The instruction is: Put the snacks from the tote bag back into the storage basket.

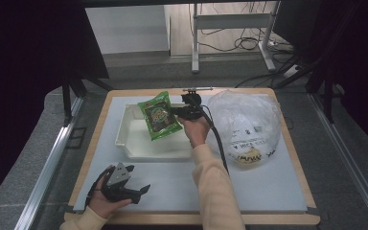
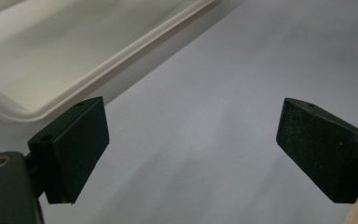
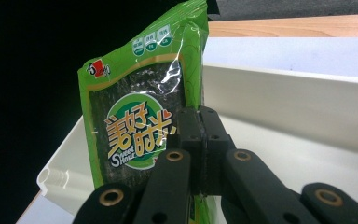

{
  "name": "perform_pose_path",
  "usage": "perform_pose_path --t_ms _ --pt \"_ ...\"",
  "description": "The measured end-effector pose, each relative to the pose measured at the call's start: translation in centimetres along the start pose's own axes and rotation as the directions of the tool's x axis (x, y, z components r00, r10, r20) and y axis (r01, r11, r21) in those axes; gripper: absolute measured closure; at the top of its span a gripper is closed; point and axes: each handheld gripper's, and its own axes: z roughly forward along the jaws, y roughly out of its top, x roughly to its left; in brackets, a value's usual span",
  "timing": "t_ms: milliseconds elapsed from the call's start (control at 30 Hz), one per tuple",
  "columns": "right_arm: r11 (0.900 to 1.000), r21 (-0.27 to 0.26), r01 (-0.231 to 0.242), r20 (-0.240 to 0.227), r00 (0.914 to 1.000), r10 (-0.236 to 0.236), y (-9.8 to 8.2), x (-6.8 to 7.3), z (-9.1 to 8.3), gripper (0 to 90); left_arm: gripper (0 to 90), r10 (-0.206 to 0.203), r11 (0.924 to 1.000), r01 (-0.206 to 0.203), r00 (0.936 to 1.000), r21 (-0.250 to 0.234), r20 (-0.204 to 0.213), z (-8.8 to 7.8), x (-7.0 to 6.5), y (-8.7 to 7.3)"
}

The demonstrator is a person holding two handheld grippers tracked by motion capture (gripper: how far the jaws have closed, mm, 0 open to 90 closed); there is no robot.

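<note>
A green snack packet (image 1: 160, 115) with a dark window and yellow lettering hangs over the white tray (image 1: 130, 143), held by its right edge. My right gripper (image 1: 178, 112) is shut on that edge; in the right gripper view the jaws pinch the packet (image 3: 140, 121) above the tray's inside (image 3: 298, 154). My left gripper (image 1: 136, 188) rests low on the white mat near the front left, in the person's hand, its jaws apart. In the left gripper view its fingers (image 2: 72, 149) stand wide with bare mat between them and the tray's rim (image 2: 102, 79) just beyond.
A large clear plastic bag (image 1: 244, 124) with more packets inside lies to the right of the tray. The white mat (image 1: 263, 187) covers a wooden table (image 1: 196, 219). Dark curtains, metal rails and a desk frame with cables surround the table.
</note>
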Motion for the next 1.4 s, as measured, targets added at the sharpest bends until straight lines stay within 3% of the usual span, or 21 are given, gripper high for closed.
perform_pose_path --t_ms 400,1033,1400 --pt "0.999 0.027 0.019 0.012 0.9997 -0.020 -0.9 0.9 1.9 90.0 9.2 -0.002 1.0000 0.002 1.0000 -0.002 0.002 0.0 0.0 0.0" --pt "0.999 0.047 -0.008 0.017 0.9998 0.007 -1.6 1.6 4.3 90.0 9.2 0.000 1.0000 0.000 1.0000 -0.003 0.008 0.0 0.0 0.0" --pt "0.998 0.060 -0.031 0.043 0.9987 0.029 -2.4 2.2 6.3 90.0 9.2 -0.001 1.0000 0.001 1.0000 -0.009 0.009 -0.2 0.1 0.0"
